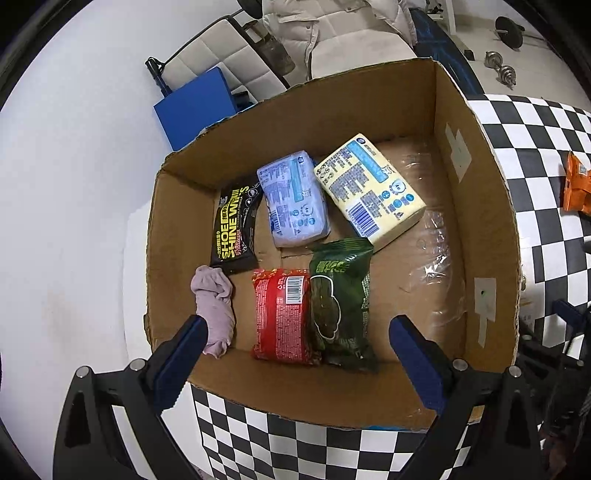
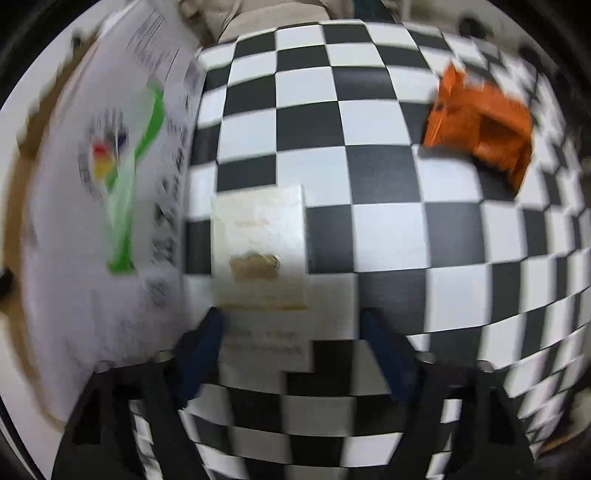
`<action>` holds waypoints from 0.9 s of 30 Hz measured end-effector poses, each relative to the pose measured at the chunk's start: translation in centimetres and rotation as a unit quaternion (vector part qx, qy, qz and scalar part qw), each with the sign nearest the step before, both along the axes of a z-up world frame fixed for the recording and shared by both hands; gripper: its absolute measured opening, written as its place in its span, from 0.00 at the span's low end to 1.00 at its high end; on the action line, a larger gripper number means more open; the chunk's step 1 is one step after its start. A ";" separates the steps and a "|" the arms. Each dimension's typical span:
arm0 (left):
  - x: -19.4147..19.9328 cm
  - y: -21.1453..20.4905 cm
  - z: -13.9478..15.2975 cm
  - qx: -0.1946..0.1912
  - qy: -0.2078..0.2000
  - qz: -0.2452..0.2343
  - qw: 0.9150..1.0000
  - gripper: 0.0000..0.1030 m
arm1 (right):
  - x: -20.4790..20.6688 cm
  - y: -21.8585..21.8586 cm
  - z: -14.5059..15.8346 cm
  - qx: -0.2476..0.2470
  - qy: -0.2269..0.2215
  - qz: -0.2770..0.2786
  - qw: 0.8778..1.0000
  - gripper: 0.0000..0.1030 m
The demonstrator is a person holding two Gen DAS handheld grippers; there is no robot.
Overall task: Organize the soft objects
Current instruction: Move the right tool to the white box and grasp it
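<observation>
In the left wrist view an open cardboard box (image 1: 480, 192) holds a yellow tissue pack (image 1: 369, 184), a blue tissue pack (image 1: 295, 199), a black shoe-wipes pack (image 1: 236, 229), a red packet (image 1: 282, 314), a green packet (image 1: 341, 302) and a pink cloth (image 1: 216, 310). My left gripper (image 1: 295, 332) is open and empty above the box's near side. In the blurred right wrist view my right gripper (image 2: 291, 332) is open just above a flat white pack (image 2: 258, 240) on the checkered cloth (image 2: 388, 229). An orange packet (image 2: 484, 129) lies at the far right.
The box's outer wall with a white printed label (image 2: 110, 184) stands left of the right gripper. The orange packet also shows in the left wrist view (image 1: 574, 184). A blue folder (image 1: 195, 107), a chair with a beige jacket (image 1: 332, 33) and dumbbells (image 1: 502, 66) lie beyond the box.
</observation>
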State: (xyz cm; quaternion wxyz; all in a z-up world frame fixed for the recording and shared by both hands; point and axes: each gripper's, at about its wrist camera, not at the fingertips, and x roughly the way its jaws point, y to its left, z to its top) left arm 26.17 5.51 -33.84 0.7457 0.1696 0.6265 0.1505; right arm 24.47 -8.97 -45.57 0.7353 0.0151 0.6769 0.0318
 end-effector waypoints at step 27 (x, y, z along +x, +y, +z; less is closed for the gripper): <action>-0.4 -0.2 0.5 -0.017 0.002 -0.003 1.000 0.98 | -5.2 0.9 -1.3 -0.007 -0.093 0.088 0.992 0.80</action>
